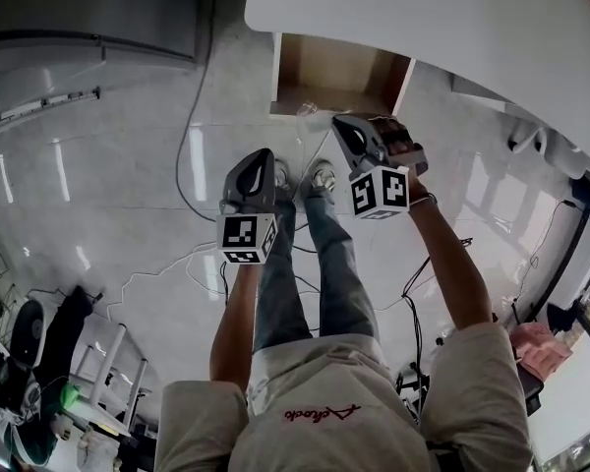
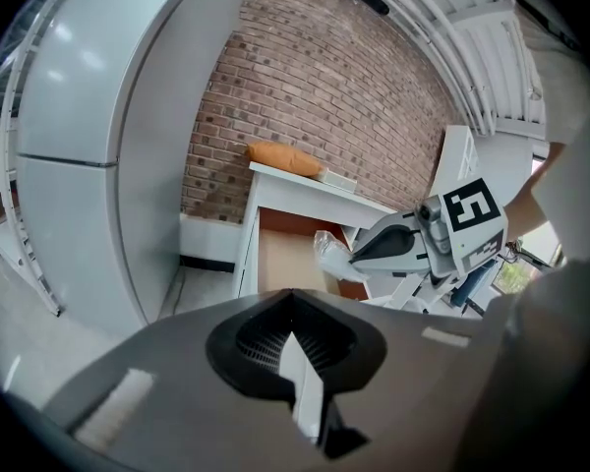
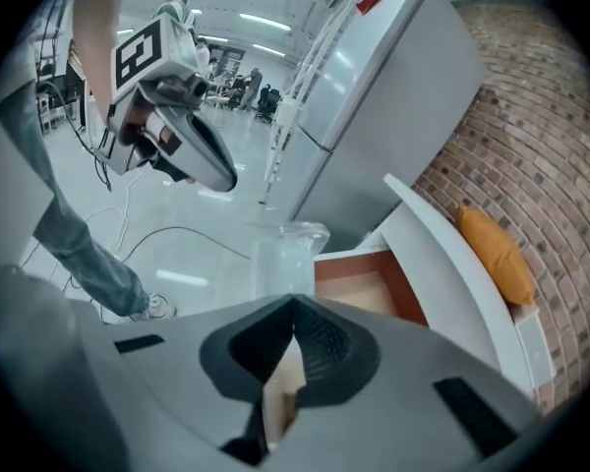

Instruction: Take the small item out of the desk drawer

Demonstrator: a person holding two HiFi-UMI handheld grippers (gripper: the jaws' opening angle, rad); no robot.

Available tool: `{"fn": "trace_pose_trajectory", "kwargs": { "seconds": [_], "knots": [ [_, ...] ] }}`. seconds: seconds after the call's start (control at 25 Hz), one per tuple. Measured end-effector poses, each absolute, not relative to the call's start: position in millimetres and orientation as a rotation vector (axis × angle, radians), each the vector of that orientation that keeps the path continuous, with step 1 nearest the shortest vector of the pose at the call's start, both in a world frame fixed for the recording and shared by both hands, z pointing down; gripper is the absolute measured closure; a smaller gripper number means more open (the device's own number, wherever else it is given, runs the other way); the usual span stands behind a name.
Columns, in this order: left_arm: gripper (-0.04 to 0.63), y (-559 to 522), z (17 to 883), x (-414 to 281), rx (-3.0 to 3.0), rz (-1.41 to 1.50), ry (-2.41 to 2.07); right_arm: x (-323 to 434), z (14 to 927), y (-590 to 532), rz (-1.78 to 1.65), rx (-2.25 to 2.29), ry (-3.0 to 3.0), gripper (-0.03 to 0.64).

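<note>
- right gripper (image 3: 293, 305): jaws pinched on the lower edge of a clear plastic bag (image 3: 285, 252); the bag sticks straight out past the jaw tips.
- left gripper view confirms it: the bag (image 2: 331, 255) hangs off the very tip of the right gripper (image 2: 354, 257), crumpled, touching nothing else visible.
- bag vs drawer: held in front of the open drawer (image 3: 364, 285). In the left gripper view it overlaps the drawer (image 2: 283, 264) opening on the right side. Can't tell if it's fully clear of the front edge.
- head view: right gripper (image 1: 341, 126) tip is just below the drawer (image 1: 310, 65) front edge. The bag is only a small pale bit there, too small to read.
- drawer pulled out from under the white desk (image 1: 423, 8); the brown inside looks bare where visible.
- left gripper (image 2: 293, 301): jaws pressed together, nothing between them.
- left gripper (image 1: 260, 157) sits lower and left of the right one, apart from it, over the floor and not touching drawer or bag.
- right gripper view: left gripper (image 3: 226, 179) is up at left, well off the bag.
- orange cushion (image 3: 497, 249) lies on the desk top against the brick wall (image 2: 324, 87).
- person's shoes (image 1: 321, 177) on the glossy floor between the grippers; cables (image 1: 190, 146) trail nearby.
</note>
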State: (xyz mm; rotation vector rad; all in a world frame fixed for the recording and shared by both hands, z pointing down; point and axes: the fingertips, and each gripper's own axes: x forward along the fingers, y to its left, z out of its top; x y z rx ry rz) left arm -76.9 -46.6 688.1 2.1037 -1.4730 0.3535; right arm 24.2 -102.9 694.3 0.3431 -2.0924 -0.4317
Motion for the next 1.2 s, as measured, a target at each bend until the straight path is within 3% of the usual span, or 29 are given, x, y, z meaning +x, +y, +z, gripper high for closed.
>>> {"fn": "trace_pose_trajectory", "kwargs": {
  "seconds": [0.64, 1.2],
  "knots": [
    [0.588, -55.8, 559.7, -73.1, 2.227, 0.275, -1.585, 53.4, 528.4, -86.9, 0.097, 1.101, -2.427, 0.604],
    [0.588, -78.5, 436.3, -53.2, 2.392, 0.207, -1.612, 115.8, 409.7, -94.9, 0.091, 1.437, -2.443, 0.604]
  ]
}}
